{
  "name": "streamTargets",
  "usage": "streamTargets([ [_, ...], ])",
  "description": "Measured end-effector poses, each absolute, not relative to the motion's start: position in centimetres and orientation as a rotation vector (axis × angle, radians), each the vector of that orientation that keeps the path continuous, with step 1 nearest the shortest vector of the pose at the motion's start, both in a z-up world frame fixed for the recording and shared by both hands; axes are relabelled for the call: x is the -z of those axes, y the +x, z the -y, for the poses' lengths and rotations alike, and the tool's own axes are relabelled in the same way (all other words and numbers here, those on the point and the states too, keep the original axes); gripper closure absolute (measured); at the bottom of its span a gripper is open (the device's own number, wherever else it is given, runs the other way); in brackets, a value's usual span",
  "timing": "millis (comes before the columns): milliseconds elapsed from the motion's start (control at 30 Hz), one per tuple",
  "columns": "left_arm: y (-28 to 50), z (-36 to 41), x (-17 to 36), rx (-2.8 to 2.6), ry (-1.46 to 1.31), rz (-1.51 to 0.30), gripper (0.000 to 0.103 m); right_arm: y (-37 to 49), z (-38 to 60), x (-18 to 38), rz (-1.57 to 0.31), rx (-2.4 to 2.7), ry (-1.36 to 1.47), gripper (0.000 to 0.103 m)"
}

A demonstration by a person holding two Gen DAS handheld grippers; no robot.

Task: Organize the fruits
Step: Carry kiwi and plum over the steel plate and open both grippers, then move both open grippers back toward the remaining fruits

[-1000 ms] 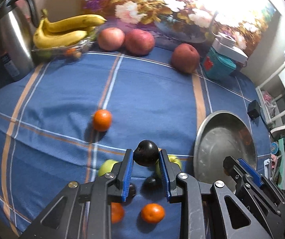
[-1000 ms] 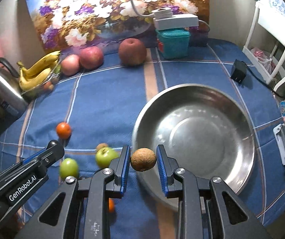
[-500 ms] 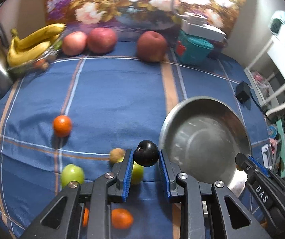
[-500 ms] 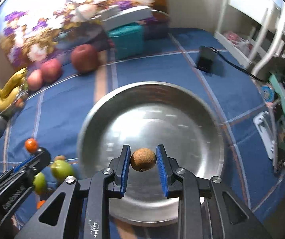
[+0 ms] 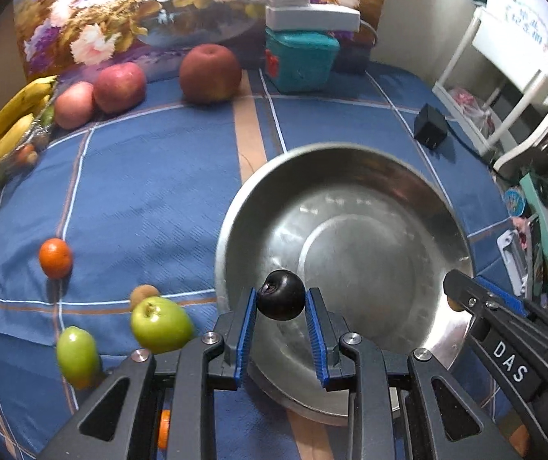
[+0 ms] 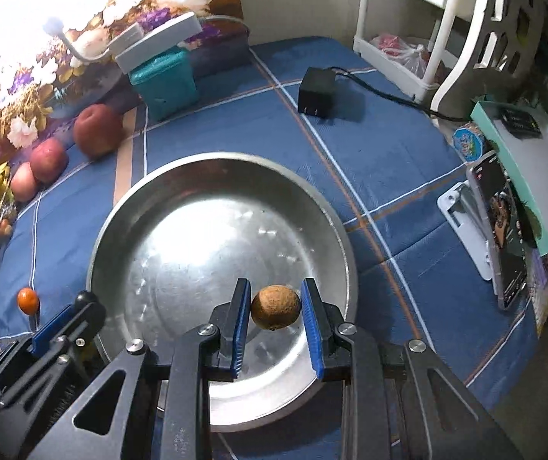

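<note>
Both your hands have swung in from the scattered fruit—your left gripper (image 5: 281, 301), clamped on the round dark plum (image 5: 281, 301), now hangs over the shiny round metal basin's (image 6: 335, 230) near rim; your right gripper (image 6: 275, 306) pinches the rough brown fruit (image 6: 275, 306) above its near floor—both look ready to drop.

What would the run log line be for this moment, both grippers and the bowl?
left gripper: shut on dark plum, over bowl edge | right gripper: shut on brown fruit, over bowl | bowl: empty
</note>
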State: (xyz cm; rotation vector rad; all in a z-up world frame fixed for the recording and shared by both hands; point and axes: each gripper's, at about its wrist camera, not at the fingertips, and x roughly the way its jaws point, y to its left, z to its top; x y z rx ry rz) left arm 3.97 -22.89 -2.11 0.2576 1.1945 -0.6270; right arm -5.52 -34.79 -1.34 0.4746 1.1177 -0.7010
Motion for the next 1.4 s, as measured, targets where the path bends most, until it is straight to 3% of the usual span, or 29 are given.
streamTargets([
  [600, 3.7, 23.5, 2.6, 0.623, 0.293, -1.205, 0.072, -5.2, 34.7, 2.1, -1.169, 0.696, 0.453, 0.075],
  [700, 3.8, 23.4, 2.5, 0.614, 0.289, -1.202, 0.06, -5.0, 34.6, 2.0, -1.167, 0.692, 0.451, 0.068],
  [1100, 4.9, 21.6, 2.0, 0.541, 0.275, -1.2, 0.033, -4.5, 34.0, 1.4, -1.152, 0.693, 0.414, 0.041],
  [1400, 6.8, 18.5, 1.4, 0.395, 0.255, -1.162, 0.017, -4.2, 33.4, 1.4, -1.156, 0.684, 0.379, 0.036],
])
